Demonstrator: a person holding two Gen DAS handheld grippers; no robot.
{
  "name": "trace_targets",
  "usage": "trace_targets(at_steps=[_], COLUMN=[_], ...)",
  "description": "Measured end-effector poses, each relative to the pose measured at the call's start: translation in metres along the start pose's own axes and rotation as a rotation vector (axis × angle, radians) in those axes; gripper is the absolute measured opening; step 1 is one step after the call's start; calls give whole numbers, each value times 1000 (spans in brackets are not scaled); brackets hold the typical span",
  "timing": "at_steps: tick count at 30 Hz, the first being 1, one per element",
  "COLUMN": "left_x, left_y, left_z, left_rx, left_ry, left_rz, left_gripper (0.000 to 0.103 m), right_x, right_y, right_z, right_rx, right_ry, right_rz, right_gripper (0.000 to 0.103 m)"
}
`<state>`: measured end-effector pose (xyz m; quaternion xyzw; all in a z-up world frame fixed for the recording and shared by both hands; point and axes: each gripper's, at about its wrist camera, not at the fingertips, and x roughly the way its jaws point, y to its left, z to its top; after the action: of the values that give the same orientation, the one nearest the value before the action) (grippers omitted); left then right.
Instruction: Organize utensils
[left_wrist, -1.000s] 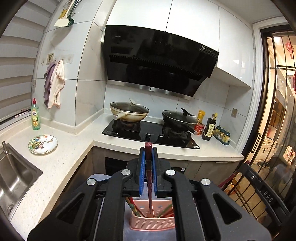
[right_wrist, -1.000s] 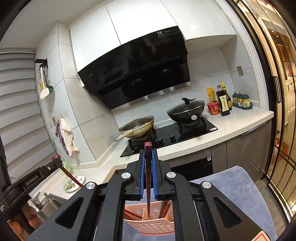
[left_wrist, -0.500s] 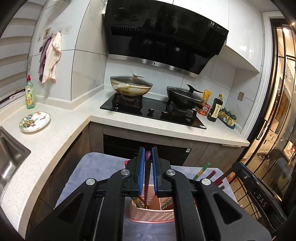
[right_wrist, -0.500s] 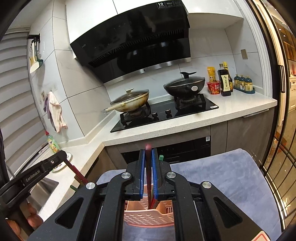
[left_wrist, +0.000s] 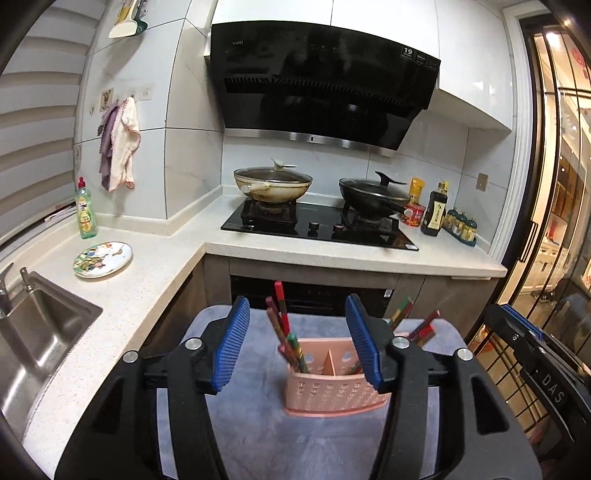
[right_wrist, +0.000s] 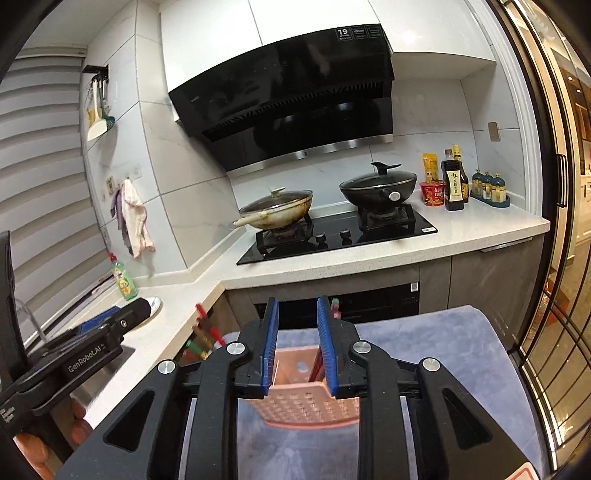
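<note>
Chopsticks (left_wrist: 284, 332) stand leaning in a pink perforated caddy (left_wrist: 332, 391), which sits on a blue-grey cloth (left_wrist: 258, 424) covering a low surface in front of the kitchen worktop (left_wrist: 155, 273). Seen from the left wrist, the caddy has a central divider; one bundle leans left in the left compartment, and more chopsticks (left_wrist: 413, 325) lean right, their lower ends hidden behind the right blue pad. The left tongs (left_wrist: 299, 350) are released, pads spread wide apart on either side of the caddy, gripping nothing. At the right edge of this view, part of the other black tool shows, cut off by the frame.

From the right wrist, the right tongs (right_wrist: 297, 350) are also released, with a narrower gap, framing the caddy (right_wrist: 306, 402) just beyond the tips. One dark red chopstick (right_wrist: 317, 363) shows between the pads; whether it touches the right pad cannot be made out. Blurred chopsticks (right_wrist: 203, 332) appear at the left, their bases hidden behind the tool body.

Behind, two lidded woks (left_wrist: 273, 182) sit on the hob, and a plate (left_wrist: 102, 259) lies beside the sink (left_wrist: 33, 332).
</note>
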<state>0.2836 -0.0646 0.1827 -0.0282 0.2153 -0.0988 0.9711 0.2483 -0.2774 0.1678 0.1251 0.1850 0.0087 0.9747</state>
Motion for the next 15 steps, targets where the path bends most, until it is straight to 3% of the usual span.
trace_targets(at_steps=[15], left_x=[-56], left_y=[-5], left_z=[-65], left_rx=[59], left_ry=[95], left_rz=[58], left_gripper=[59], right_x=[-66], right_y=[14], right_z=[-77], right_rx=[-30], right_ry=[97], right_rz=[1], right_gripper=[23])
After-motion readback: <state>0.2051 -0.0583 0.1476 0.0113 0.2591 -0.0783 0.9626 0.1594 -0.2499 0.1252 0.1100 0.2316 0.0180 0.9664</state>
